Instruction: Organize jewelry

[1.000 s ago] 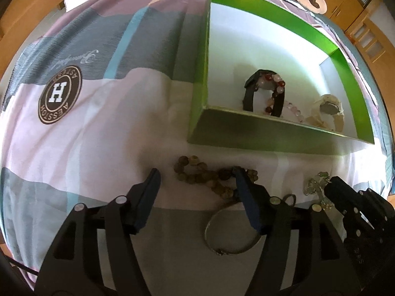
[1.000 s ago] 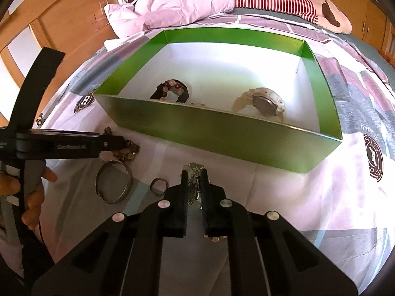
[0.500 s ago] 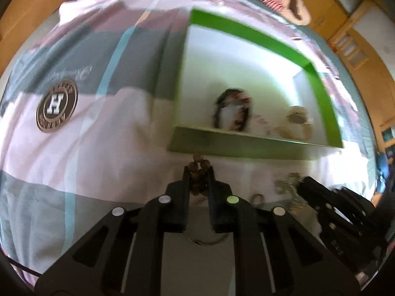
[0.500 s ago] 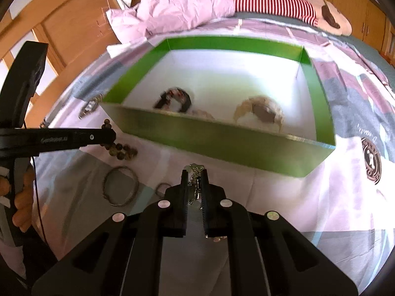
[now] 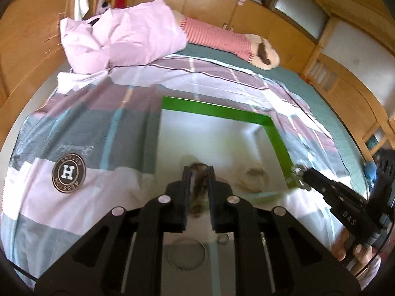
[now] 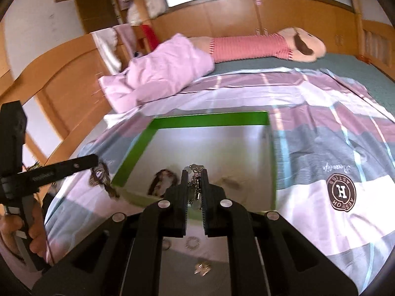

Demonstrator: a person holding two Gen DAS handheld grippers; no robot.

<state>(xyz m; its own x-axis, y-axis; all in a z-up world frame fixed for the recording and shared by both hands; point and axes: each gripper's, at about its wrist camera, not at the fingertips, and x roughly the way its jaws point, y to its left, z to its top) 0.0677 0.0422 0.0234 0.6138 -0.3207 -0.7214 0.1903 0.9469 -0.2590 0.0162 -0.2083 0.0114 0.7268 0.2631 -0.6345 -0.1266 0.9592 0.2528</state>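
Note:
My left gripper (image 5: 198,172) is shut on a brown bead bracelet (image 5: 197,190) that hangs between its fingers, lifted above the near wall of the green box (image 5: 217,113); it also shows in the right wrist view (image 6: 98,175). My right gripper (image 6: 195,175) is shut on a silver chain piece (image 6: 195,185) and holds it over the box's (image 6: 209,119) near edge; its tip shows in the left wrist view (image 5: 300,172). In the box lie a dark watch with beads (image 6: 161,181) and a pale watch (image 5: 254,175).
On the bedspread below lie a silver bangle (image 5: 186,252), a small ring (image 5: 223,239), a small round ornament (image 6: 192,243) and a small silver charm (image 6: 202,268). A pink blanket (image 5: 118,39) and a striped plush toy (image 6: 259,45) lie at the bed's far end. Wooden cabinets surround the bed.
My left gripper closed on the bead bracelet and lifted it from the bedspread toward the box. My right gripper rose with the chain piece. Both views tilted upward.

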